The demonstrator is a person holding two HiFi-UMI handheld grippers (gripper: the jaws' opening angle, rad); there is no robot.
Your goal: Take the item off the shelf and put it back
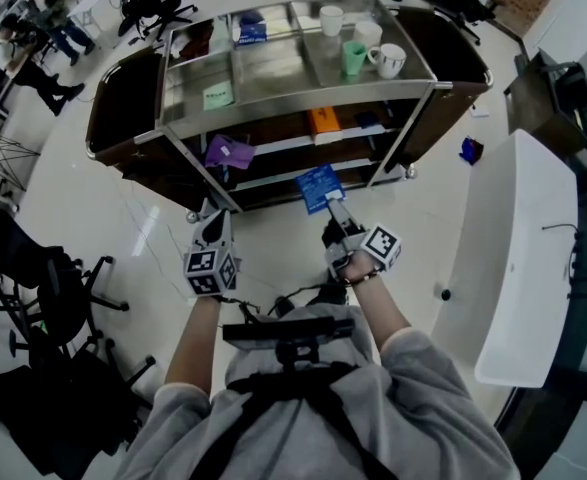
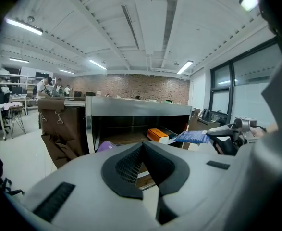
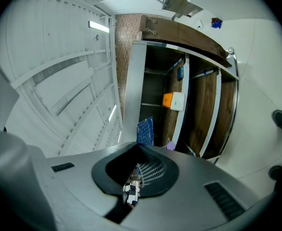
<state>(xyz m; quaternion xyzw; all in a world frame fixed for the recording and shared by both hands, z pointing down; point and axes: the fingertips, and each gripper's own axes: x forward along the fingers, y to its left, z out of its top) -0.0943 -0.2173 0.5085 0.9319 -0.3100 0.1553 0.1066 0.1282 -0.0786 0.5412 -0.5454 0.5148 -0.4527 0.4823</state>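
Note:
A flat blue packet (image 1: 320, 187) is clamped by its near edge in my right gripper (image 1: 335, 210), which is shut on it. It hangs in the air just in front of the steel cart's (image 1: 303, 93) middle shelf. The packet (image 3: 145, 130) stands edge-on past the jaws in the right gripper view, and the left gripper view shows it (image 2: 192, 137) at the right with the right gripper (image 2: 227, 137) behind it. My left gripper (image 1: 213, 225) hovers to the left, shut with nothing in it, and faces the cart's left end.
An orange box (image 1: 324, 120) and a purple item (image 1: 229, 152) lie on the cart's shelves. A green cup (image 1: 353, 57) and white mugs (image 1: 388, 60) stand on top. Brown bags (image 1: 118, 108) hang at the cart's ends. A white table (image 1: 523, 258) is at right, office chairs (image 1: 63, 298) at left.

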